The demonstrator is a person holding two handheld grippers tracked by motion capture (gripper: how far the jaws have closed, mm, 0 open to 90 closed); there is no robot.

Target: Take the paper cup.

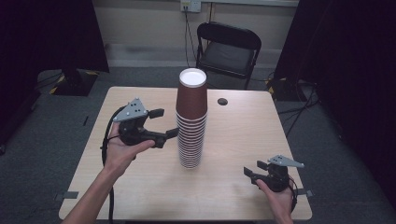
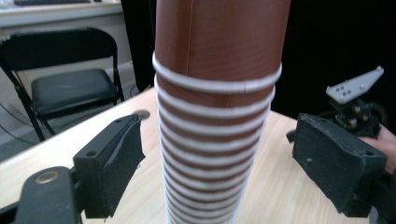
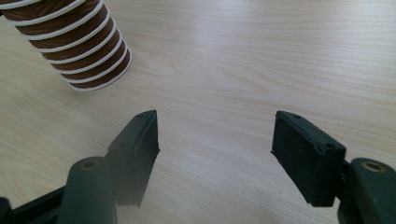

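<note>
A tall stack of brown paper cups [image 1: 191, 121] with white rims stands upside down in the middle of the wooden table [image 1: 140, 186]. My left gripper [image 1: 164, 123] is open just left of the stack, about halfway up it. In the left gripper view the cup stack [image 2: 215, 116] rises between the two wide-apart jaws without touching them. My right gripper [image 1: 251, 168] rests low near the table's front right, open, with nothing between its jaws. The right gripper view shows bare wood ahead of my right gripper [image 3: 215, 144] and the foot of the stack [image 3: 79, 42] at the upper left.
A black folding chair [image 1: 227, 51] stands behind the table's far edge. A small dark round hole [image 1: 222, 101] sits in the tabletop near the far right. Dark curtains hang on both sides of the room. Cables trail from each gripper.
</note>
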